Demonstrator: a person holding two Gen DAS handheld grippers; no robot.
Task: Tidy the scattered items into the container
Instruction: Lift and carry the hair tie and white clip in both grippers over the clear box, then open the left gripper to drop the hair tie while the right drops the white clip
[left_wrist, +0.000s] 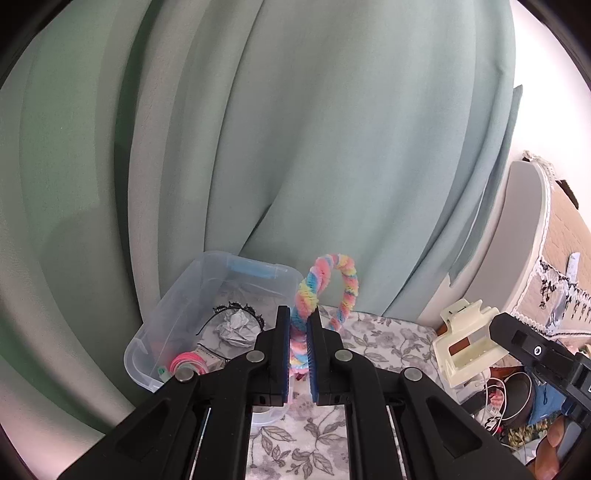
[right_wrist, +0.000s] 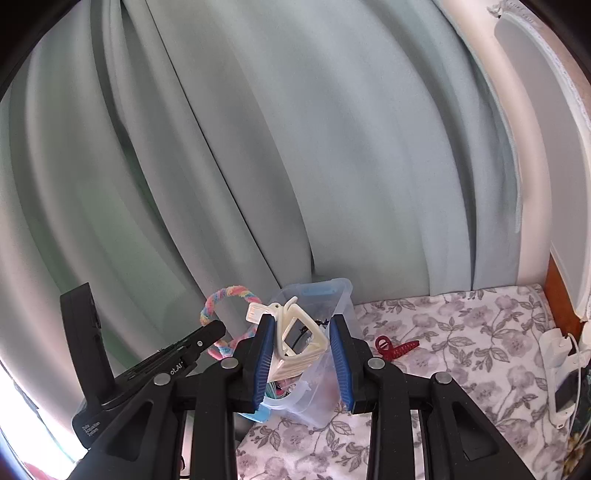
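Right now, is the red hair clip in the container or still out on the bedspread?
Still out. The red hair clip lies on the flowered bedspread, to the right of the clear container, apart from it.

Left gripper (left_wrist: 298, 325): jaws closed on the loop; blue pads pinch its lower part
Loop (left_wrist: 334, 280): fuzzy, pastel pink, blue and yellow twist; arches up above the fingertips, in front of the curtain
Bin (left_wrist: 177, 291): clear plastic, left of the gripper, on the floral cloth; holds crumpled paper (left_wrist: 234, 326), a black lacy band (left_wrist: 236, 307), a pink roll (left_wrist: 186, 363)
Right gripper (left_wrist: 496, 332): at the right edge; a cream claw clip (left_wrist: 463, 341) at its tip
Cloth (left_wrist: 384, 339): white with grey flowers
Curtain (left_wrist: 295, 147): pale green; hangs behind everything
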